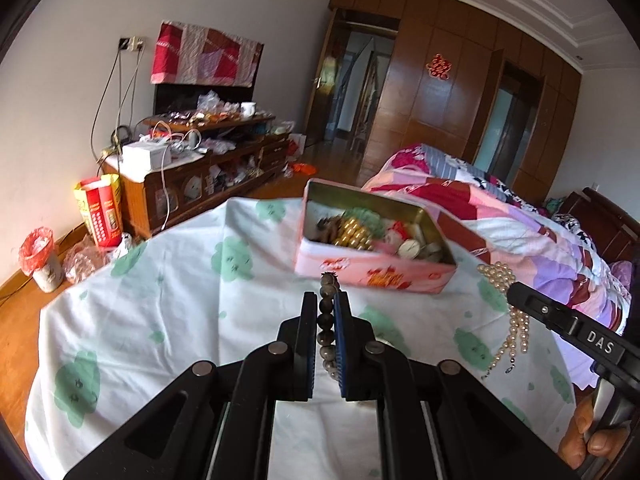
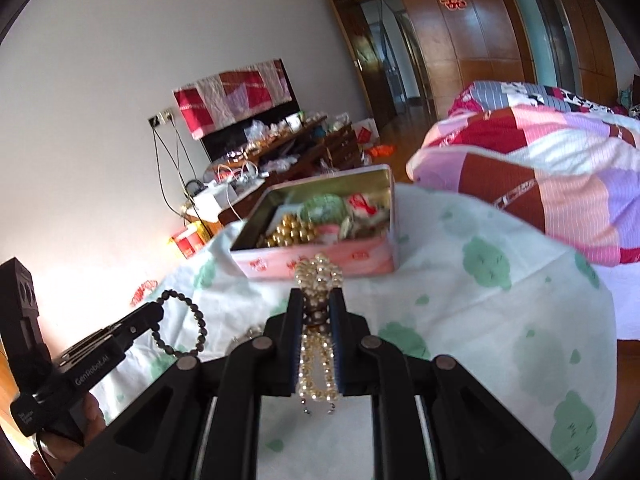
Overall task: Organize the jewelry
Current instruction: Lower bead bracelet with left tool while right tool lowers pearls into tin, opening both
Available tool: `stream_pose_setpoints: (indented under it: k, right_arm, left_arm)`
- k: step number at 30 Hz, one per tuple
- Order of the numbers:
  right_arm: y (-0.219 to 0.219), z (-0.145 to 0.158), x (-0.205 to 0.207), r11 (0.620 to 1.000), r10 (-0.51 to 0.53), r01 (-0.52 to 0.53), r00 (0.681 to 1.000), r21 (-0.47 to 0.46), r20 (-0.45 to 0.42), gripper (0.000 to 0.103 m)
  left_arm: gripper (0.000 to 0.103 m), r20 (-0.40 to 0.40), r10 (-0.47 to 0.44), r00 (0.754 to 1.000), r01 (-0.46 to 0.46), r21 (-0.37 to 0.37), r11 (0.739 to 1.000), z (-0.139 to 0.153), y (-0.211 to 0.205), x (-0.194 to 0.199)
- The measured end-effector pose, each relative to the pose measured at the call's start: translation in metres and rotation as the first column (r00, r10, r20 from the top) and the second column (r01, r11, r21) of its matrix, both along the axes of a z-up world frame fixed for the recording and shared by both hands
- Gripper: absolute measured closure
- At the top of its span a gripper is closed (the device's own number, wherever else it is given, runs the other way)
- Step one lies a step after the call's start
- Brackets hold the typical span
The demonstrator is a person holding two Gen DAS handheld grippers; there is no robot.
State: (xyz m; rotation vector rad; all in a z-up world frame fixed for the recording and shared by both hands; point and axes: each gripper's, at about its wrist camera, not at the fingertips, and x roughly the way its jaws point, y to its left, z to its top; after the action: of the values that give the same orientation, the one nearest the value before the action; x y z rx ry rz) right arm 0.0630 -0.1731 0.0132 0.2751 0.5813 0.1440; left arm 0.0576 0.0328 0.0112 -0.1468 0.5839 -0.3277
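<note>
An open pink tin box [image 1: 372, 274] [image 2: 320, 266] with gold beads, a green bangle and other jewelry inside stands on a round table under a white cloth with green prints [image 1: 168, 300] [image 2: 480, 304]. My left gripper [image 1: 328, 300] is shut on a dark bead bracelet [image 1: 327, 312], which hangs as a loop [image 2: 188, 328] in the right wrist view. My right gripper [image 2: 317, 300] is shut on a pearl necklace [image 2: 318, 344], held above the cloth just before the box; its strands dangle [image 1: 512, 320] at the right of the left wrist view.
A bed with a patchwork quilt [image 1: 500, 208] [image 2: 540, 168] lies to the right of the table. A cluttered wooden cabinet [image 1: 200, 168] stands by the far wall, with a red-lined bin [image 1: 40, 256] and a red and yellow bag [image 1: 100, 208] on the floor.
</note>
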Motion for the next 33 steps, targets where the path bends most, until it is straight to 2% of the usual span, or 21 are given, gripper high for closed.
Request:
stream_pose_setpoints:
  k: [5,16,20,28,33]
  right_arm:
    - [-0.007,0.006,0.009,0.999,-0.008,0.008,1.000,0.044,0.016,0.088]
    - [-0.008,0.028,0.048,0.998,0.016,-0.021,0.997,0.059,0.078,0.088]
    - [-0.007,0.034,0.067,0.997,0.021,-0.028,0.994,0.075,0.103,0.088]
    - [-0.003,0.026,0.115,0.992,0.003,-0.014,0.996,0.123,0.093,0.088]
    - [-0.002,0.006,0.148,0.990,-0.024,0.018,0.999,0.136,0.039,0.088]
  left_arm:
    - [0.096,0.021,-0.027,0.999,0.027,0.003,1.000,0.007,-0.008,0.009]
    - [0.096,0.070,-0.089,0.994,0.091,-0.030,0.995,0.029,-0.029,0.052]
    - [0.096,0.096,-0.102,0.990,0.105,-0.019,0.994,0.034,-0.039,0.070]
    - [0.096,0.090,-0.099,0.991,0.099,-0.001,0.995,0.029,-0.059,0.111]
    - [0.096,0.052,-0.086,0.995,0.084,0.034,0.996,0.013,-0.069,0.133]
